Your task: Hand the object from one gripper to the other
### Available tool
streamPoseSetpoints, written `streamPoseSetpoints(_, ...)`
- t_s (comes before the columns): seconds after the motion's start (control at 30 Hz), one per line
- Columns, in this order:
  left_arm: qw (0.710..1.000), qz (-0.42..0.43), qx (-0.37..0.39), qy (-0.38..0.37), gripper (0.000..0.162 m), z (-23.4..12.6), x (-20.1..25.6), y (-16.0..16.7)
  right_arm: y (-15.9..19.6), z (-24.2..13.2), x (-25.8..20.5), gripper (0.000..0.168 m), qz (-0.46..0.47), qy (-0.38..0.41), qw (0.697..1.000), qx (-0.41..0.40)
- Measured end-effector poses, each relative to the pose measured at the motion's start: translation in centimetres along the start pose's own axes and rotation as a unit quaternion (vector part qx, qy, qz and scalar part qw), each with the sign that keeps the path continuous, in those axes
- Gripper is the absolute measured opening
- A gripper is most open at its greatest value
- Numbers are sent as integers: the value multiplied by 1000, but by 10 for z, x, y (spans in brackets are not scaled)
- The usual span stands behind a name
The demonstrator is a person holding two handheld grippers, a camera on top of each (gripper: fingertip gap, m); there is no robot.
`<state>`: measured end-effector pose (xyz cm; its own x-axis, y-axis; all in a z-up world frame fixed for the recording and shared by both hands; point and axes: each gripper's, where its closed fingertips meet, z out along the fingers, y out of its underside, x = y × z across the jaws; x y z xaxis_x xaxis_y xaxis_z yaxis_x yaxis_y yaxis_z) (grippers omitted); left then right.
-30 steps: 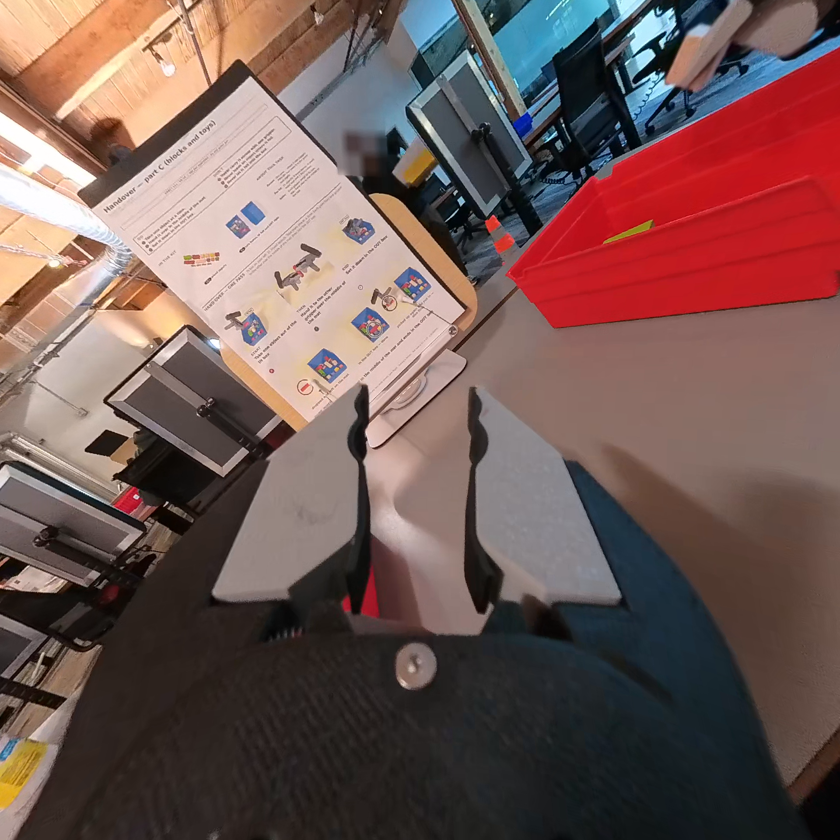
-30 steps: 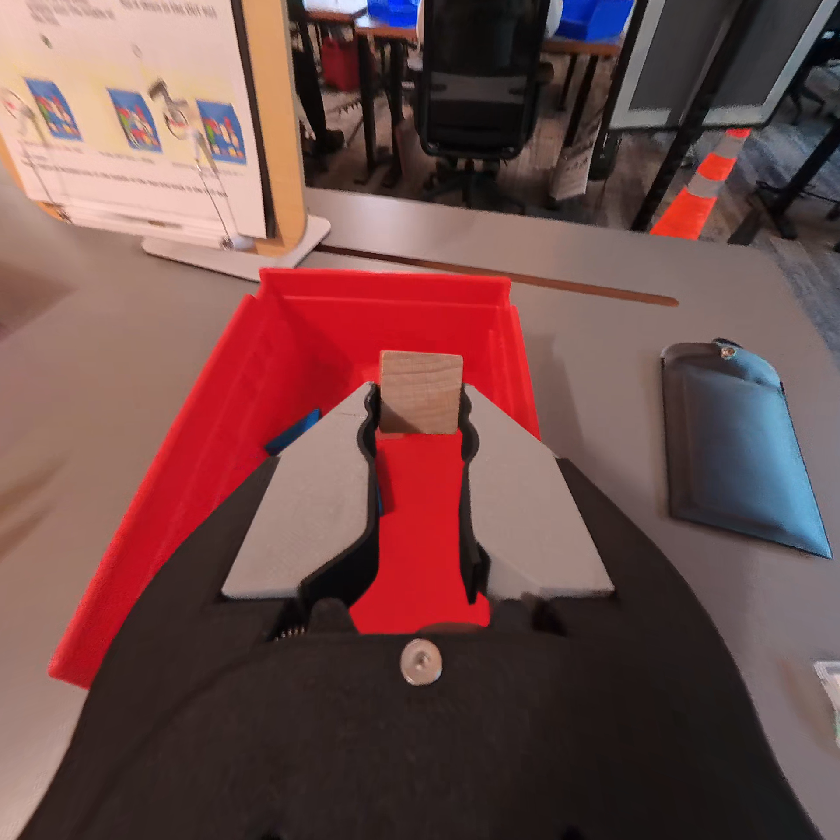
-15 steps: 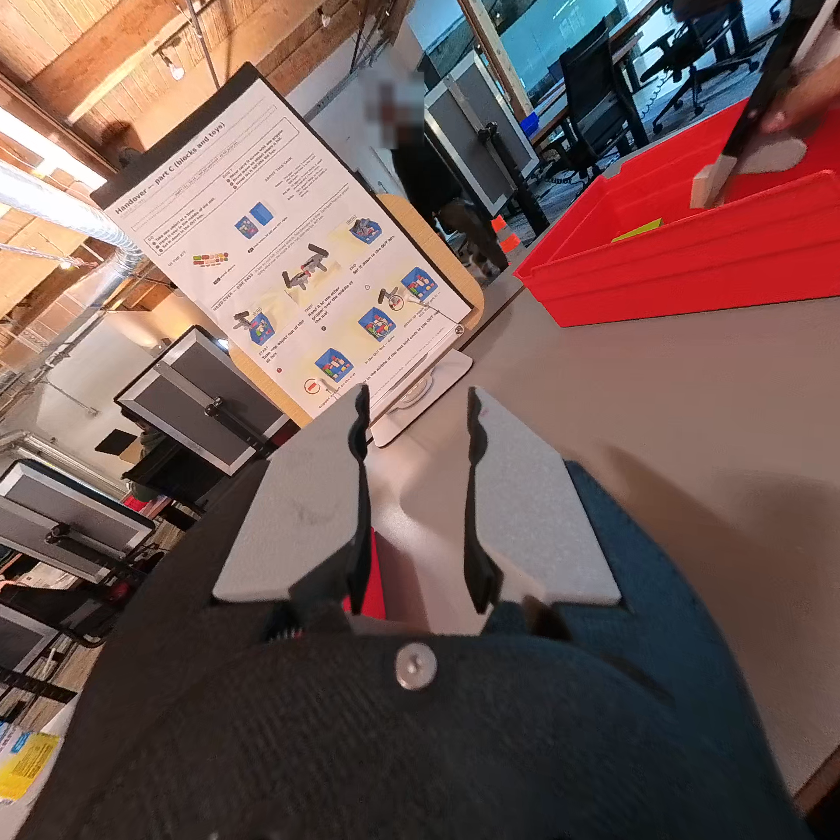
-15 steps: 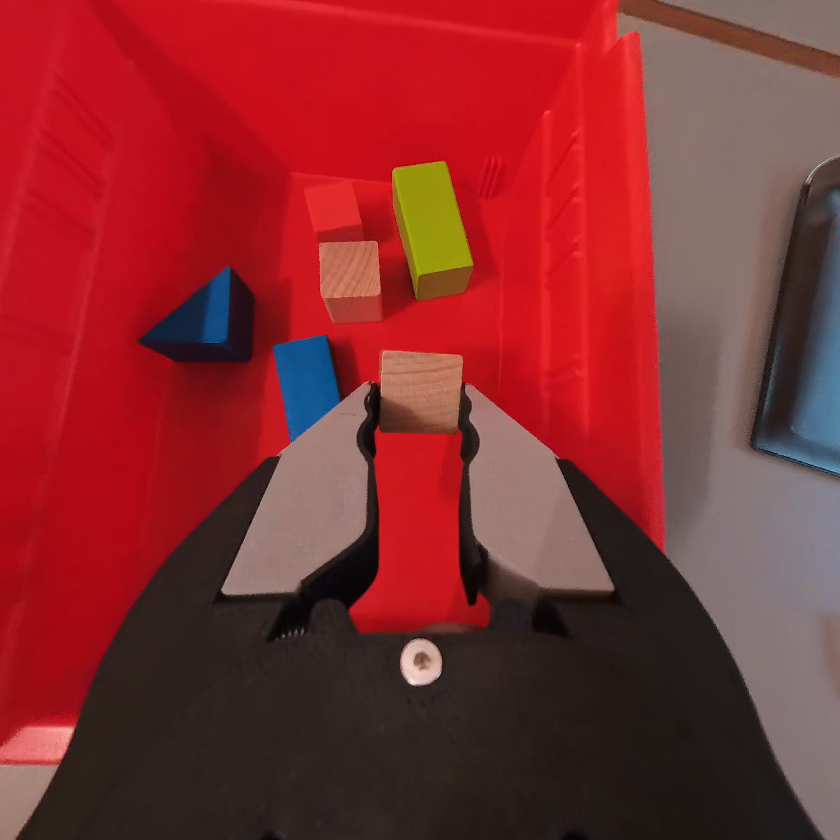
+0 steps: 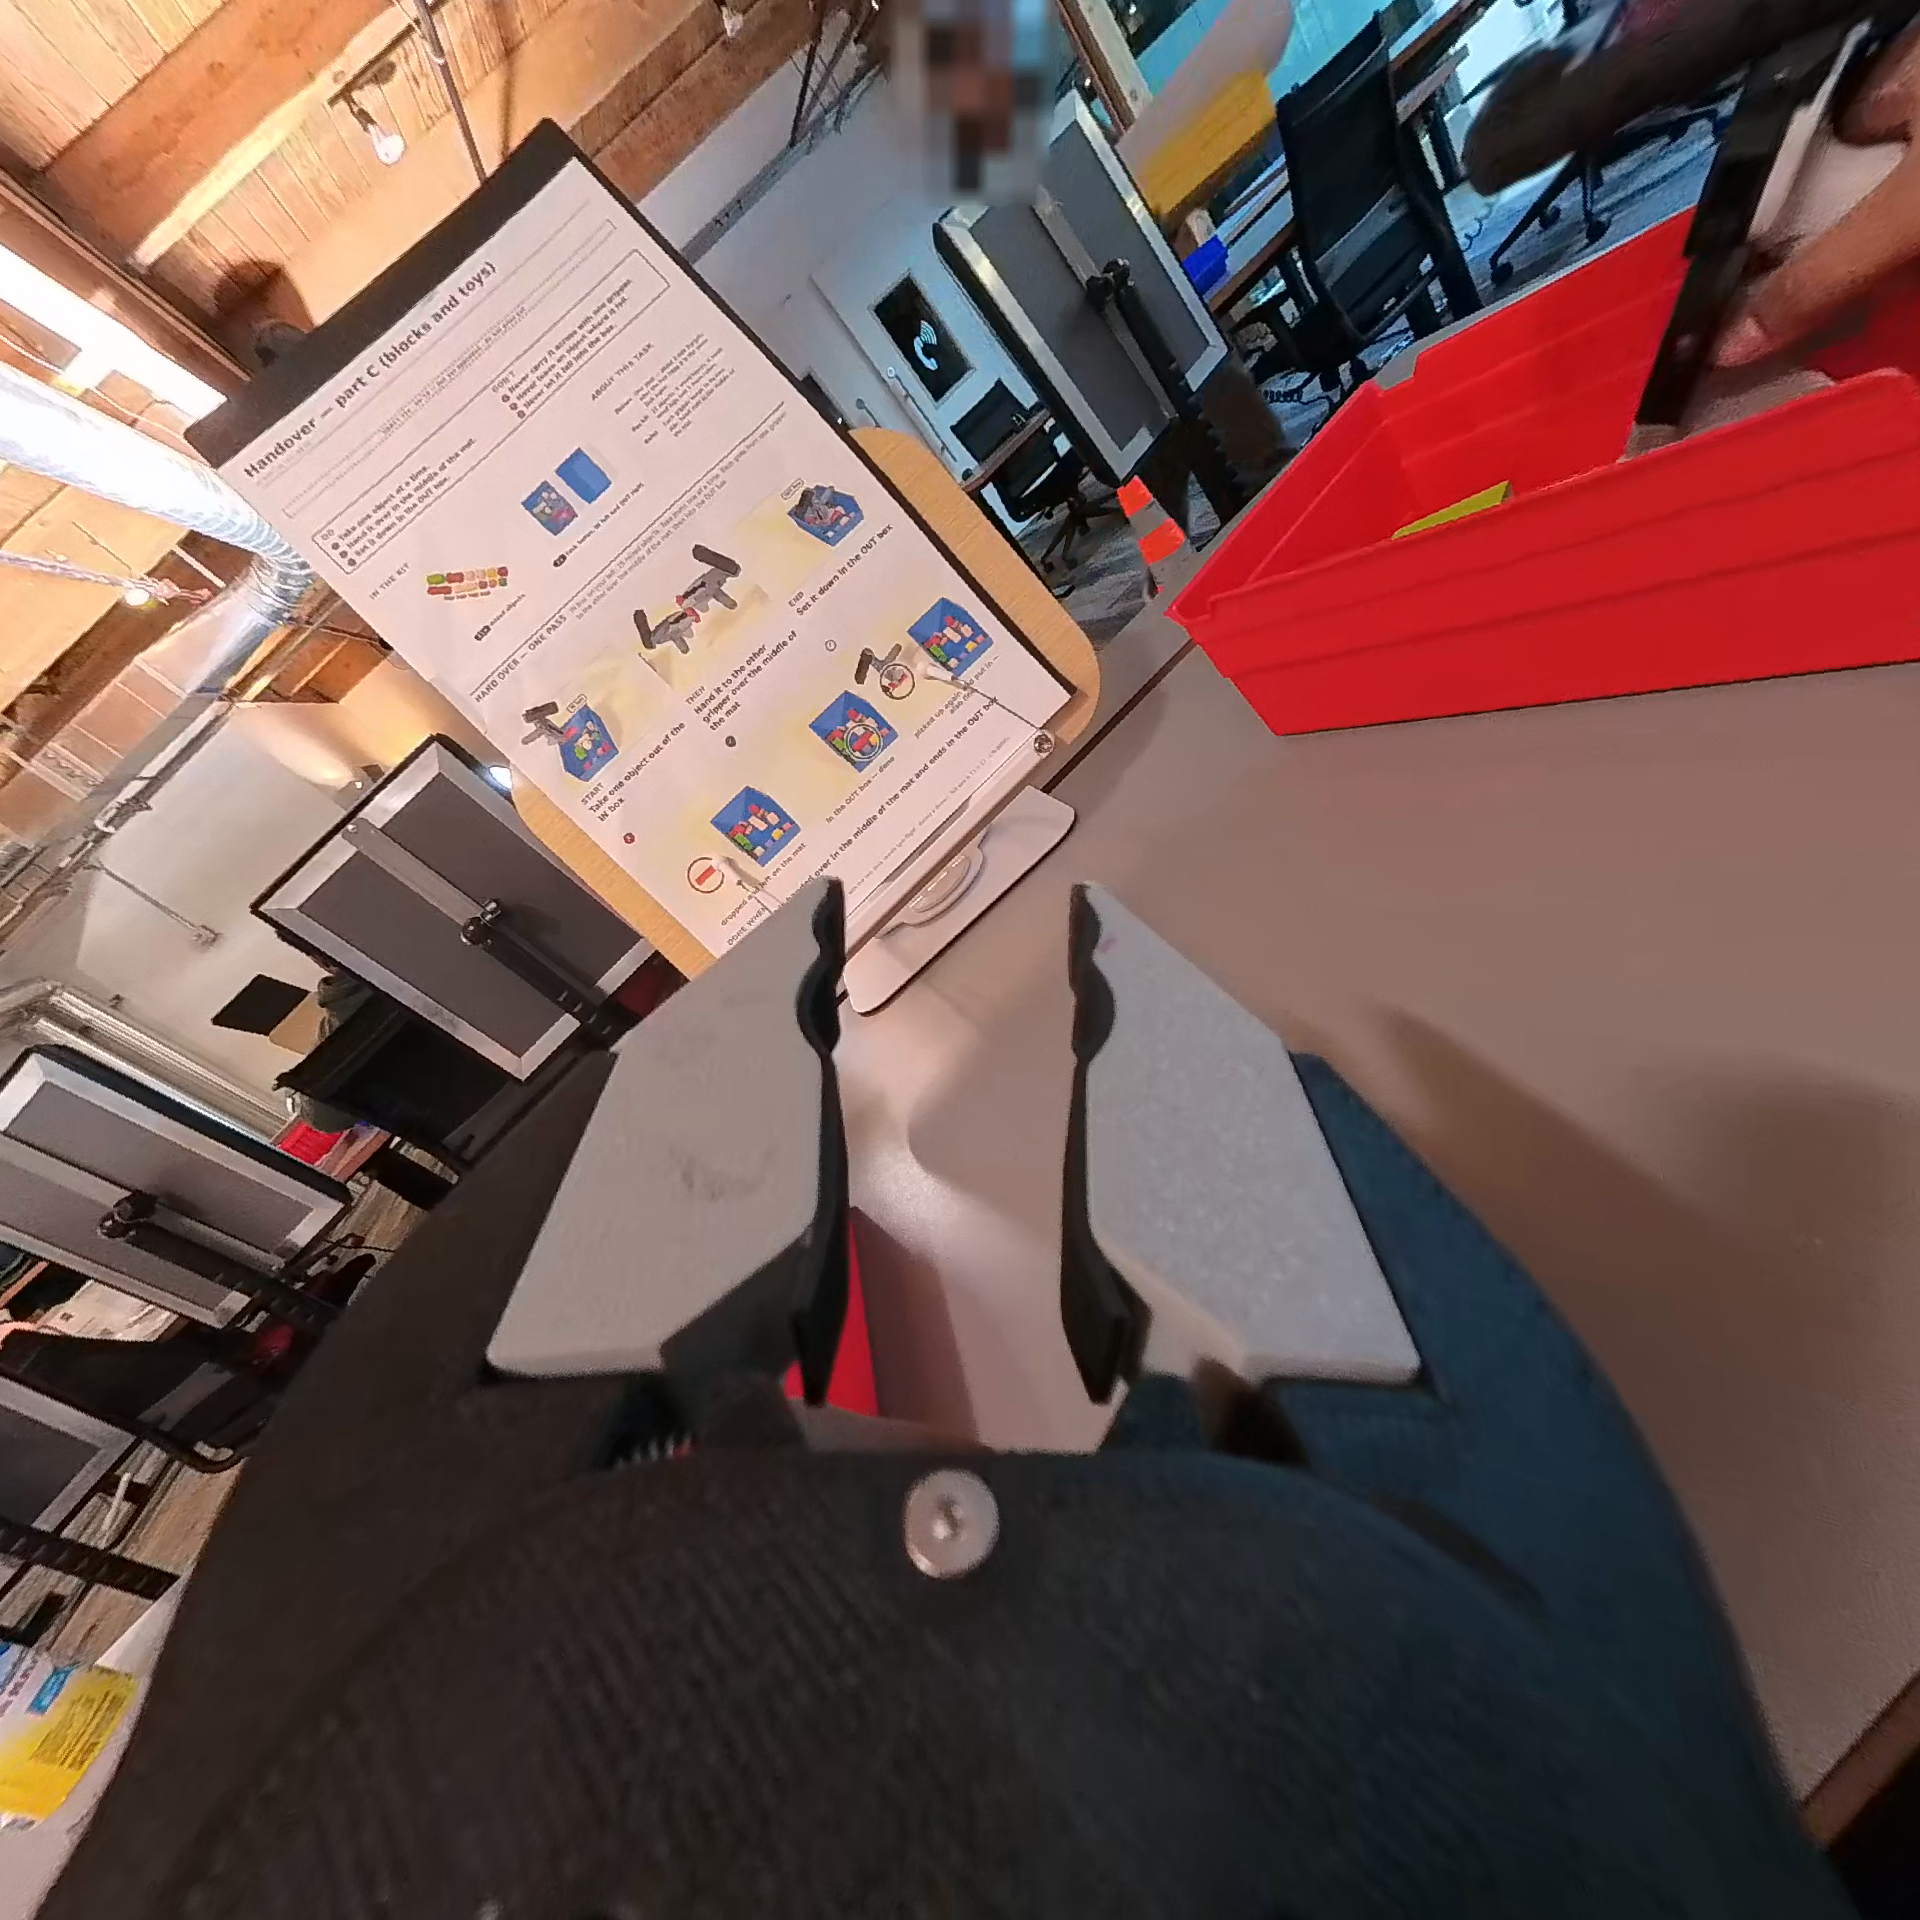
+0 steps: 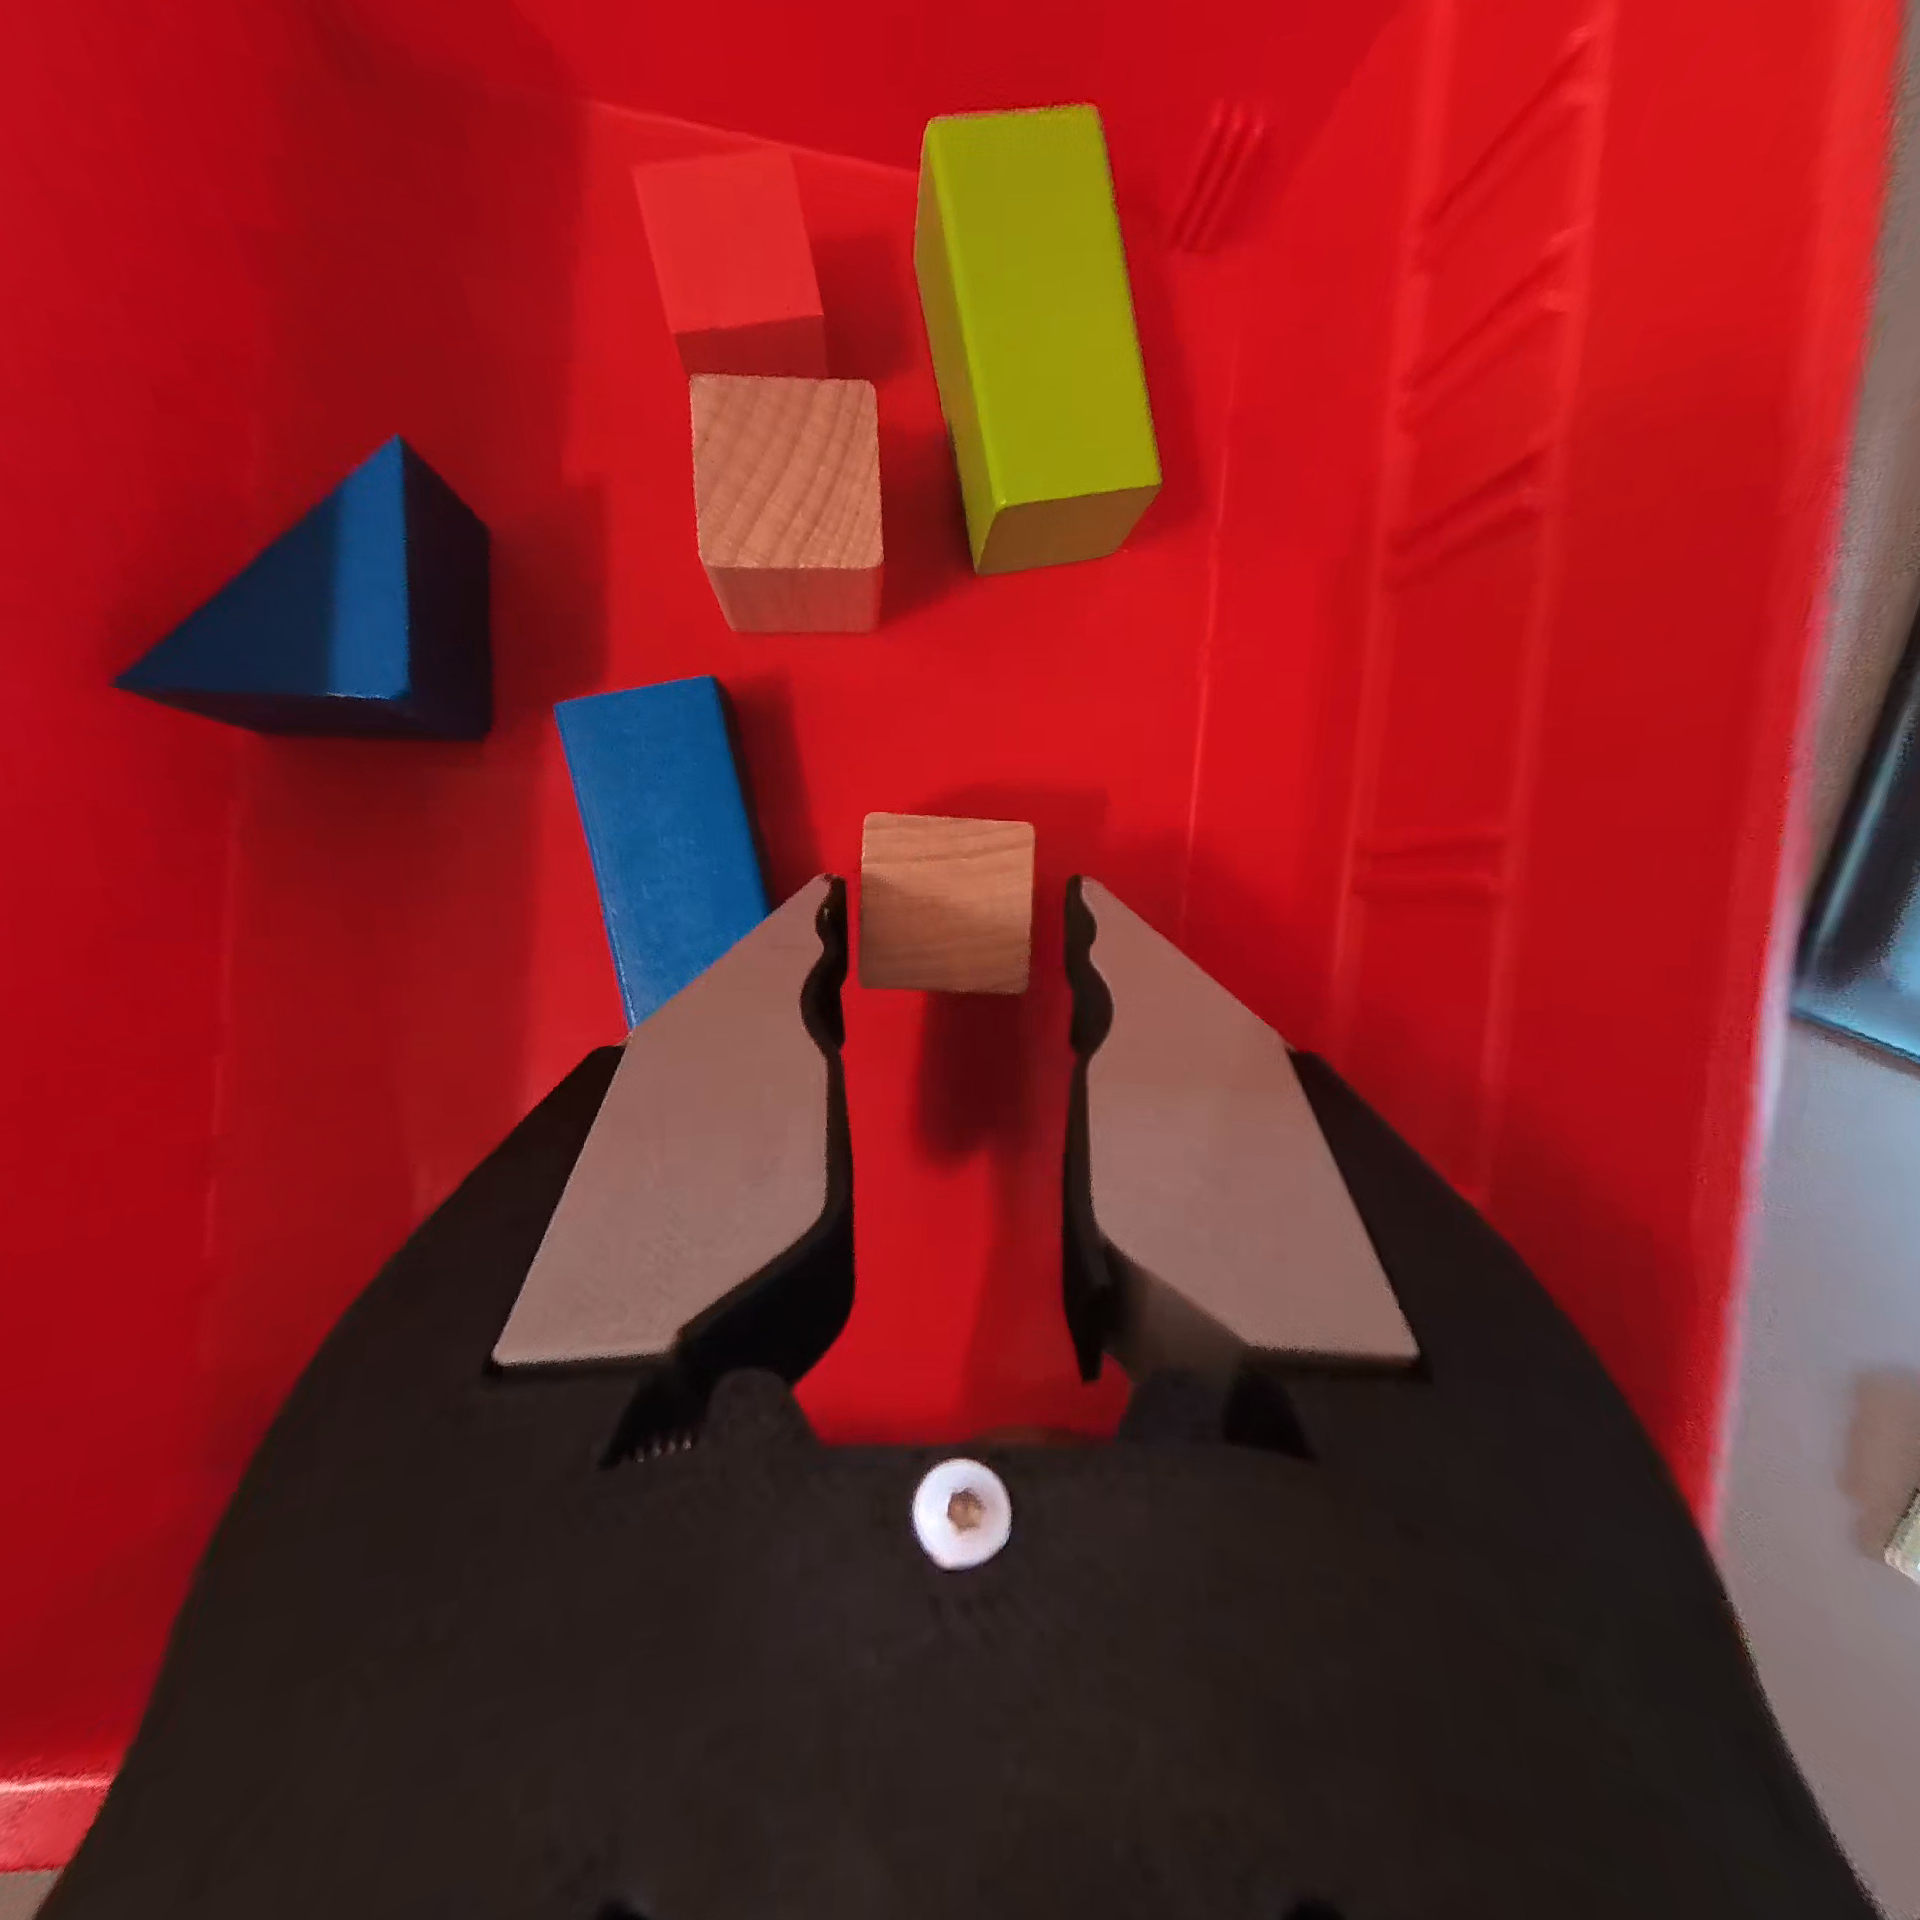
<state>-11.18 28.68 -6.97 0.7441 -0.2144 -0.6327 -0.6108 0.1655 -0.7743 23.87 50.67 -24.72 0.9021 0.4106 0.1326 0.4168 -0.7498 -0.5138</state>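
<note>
In the right wrist view my right gripper (image 6: pixel 951 920) points down into the red bin (image 6: pixel 312 260). Its jaws stand open. A small plain wooden cube (image 6: pixel 945 904) sits between the fingertips with a gap on each side. I cannot tell whether the cube rests on the bin floor. My left gripper (image 5: pixel 951 925) is open and empty, low over the grey table (image 5: pixel 1507 935) and well apart from the bin (image 5: pixel 1558 623). In the left wrist view a hand (image 5: pixel 1829 281) holds the right gripper's dark body over the bin.
Inside the bin lie a red cube (image 6: pixel 727 249), a larger wooden cube (image 6: pixel 790 499), a green block (image 6: pixel 1029 332), a blue prism (image 6: pixel 332 603) and a blue flat block (image 6: pixel 655 831). An instruction board (image 5: pixel 644 582) stands ahead of the left gripper. A blue mat (image 5: pixel 1507 1351) lies under it. One gripper's finger ends stand about 45 centimeters off the other's. To the blue prism (image 6: pixel 332 603): right tips about 9 centimeters, left tips about 35 centimeters.
My right gripper went down deeper into the red bin and opened, letting go of the wooden cube. My left gripper stayed open and hardly moved.
</note>
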Motion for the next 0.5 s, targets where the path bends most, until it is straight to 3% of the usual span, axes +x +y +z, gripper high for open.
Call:
streamPoseSetpoints(0.13,1000,-1,0,-1,41,-1,-2,0,-4,-20,6,46,-2,11,1000,23)
streamPoseSetpoints(0.27,1000,-4,-2,2,41,0,-1,2,10,-41,-13,0,-37,-44,998,9)
streamPoseSetpoints(0.37,1000,-3,-5,5,41,2,2,3,33,-33,-24,0,-74,-59,994,-53)
streamPoseSetpoints(0.43,1000,0,-6,6,41,3,3,4,31,-16,-14,0,-88,-12,994,-68)
streamPoseSetpoints(0.5,1000,3,-5,3,41,2,3,3,-1,-7,11,0,-75,78,994,-12)
